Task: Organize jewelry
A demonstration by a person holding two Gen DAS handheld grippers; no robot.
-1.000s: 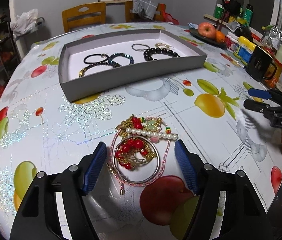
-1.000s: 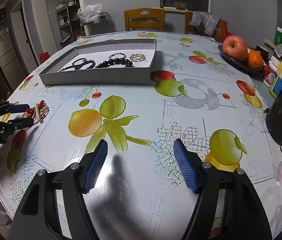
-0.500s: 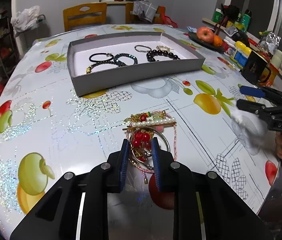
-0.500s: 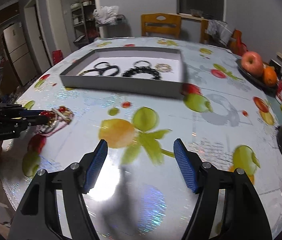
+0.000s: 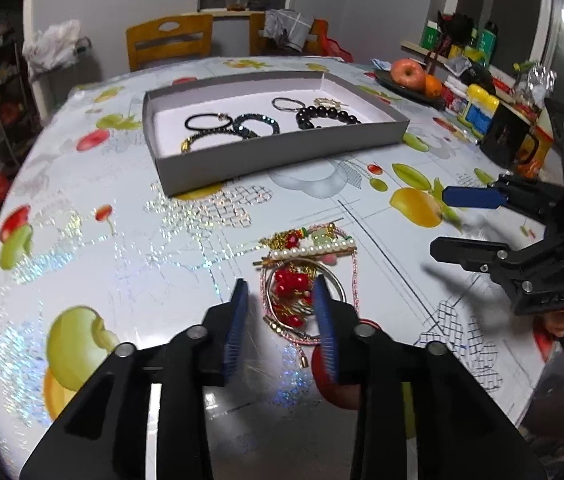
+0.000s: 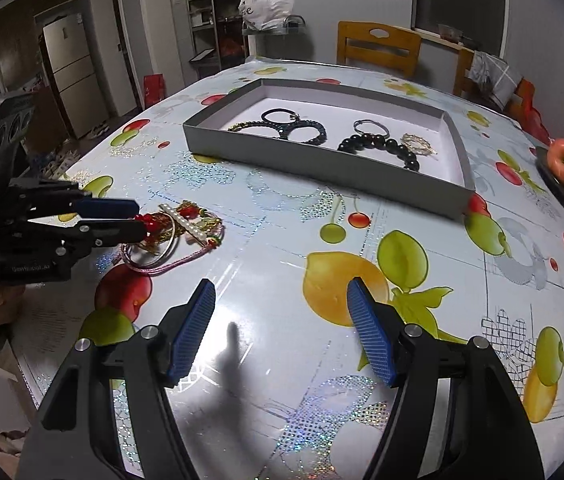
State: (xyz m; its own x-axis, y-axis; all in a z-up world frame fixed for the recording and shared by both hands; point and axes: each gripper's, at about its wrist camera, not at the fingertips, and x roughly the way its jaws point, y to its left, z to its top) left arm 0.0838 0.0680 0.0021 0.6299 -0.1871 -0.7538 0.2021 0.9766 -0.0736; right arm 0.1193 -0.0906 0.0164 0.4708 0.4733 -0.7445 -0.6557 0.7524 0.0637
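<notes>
A tangled pile of jewelry (image 5: pixel 306 268) lies on the fruit-print table: red beads, a pearl bar, a silver bangle and a pink cord. It also shows in the right wrist view (image 6: pixel 173 232). My left gripper (image 5: pixel 282 296) is partly open at the near edge of the pile, its jaws on either side of the red beads; whether they touch is unclear. My right gripper (image 6: pixel 282 312) is open and empty above the table, right of the pile. A grey box tray (image 5: pixel 282 152) farther back holds several bracelets and a ring.
A plate of fruit (image 5: pixel 410 76), bottles and a black mug (image 5: pixel 506 140) stand at the table's right edge. Wooden chairs (image 5: pixel 169 40) stand behind the table. A shelf and fridge (image 6: pixel 69 72) are on the far left.
My left gripper closed down from wide open near the pile, then reopened partway around the red beads. My right gripper has swung left toward the pile, staying open.
</notes>
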